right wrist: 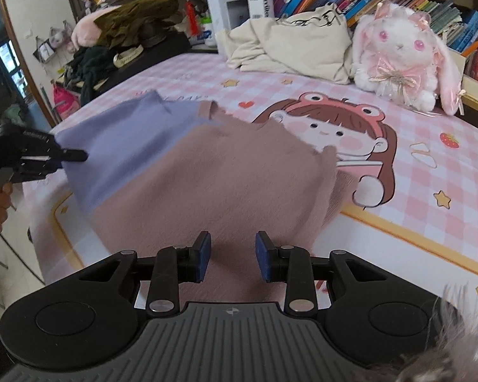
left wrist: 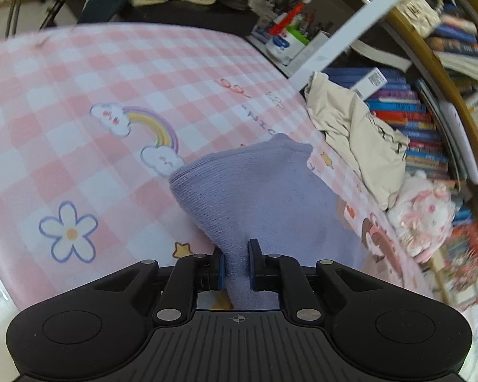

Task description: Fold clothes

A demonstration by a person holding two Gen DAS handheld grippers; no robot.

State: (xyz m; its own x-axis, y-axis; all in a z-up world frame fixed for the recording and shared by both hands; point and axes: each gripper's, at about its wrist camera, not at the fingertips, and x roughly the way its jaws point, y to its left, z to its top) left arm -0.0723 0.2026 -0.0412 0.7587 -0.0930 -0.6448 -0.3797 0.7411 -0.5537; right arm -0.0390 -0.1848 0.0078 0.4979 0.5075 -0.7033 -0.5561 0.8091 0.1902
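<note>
1. Knitted lilac-and-mauve garment [right wrist: 181, 172] lies spread on the bench [right wrist: 430, 165], long axis running away from both claws.
2. Left claw [left wrist: 235, 265]: clamped on its lilac edge.
3. Right claw [right wrist: 232, 258]: jaws apart around mauve hem; grip uncertain.

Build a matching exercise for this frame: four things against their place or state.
Things:
1. left gripper
2. right gripper
3. plush rabbit
4. cream garment

States:
A. crumpled by the books
B. pinching lilac knit fabric
C. sitting upright at the mat's far edge
D. jaws apart over brown knit fabric

Pairs: 1-B, 2-D, 3-C, 4-A
</note>
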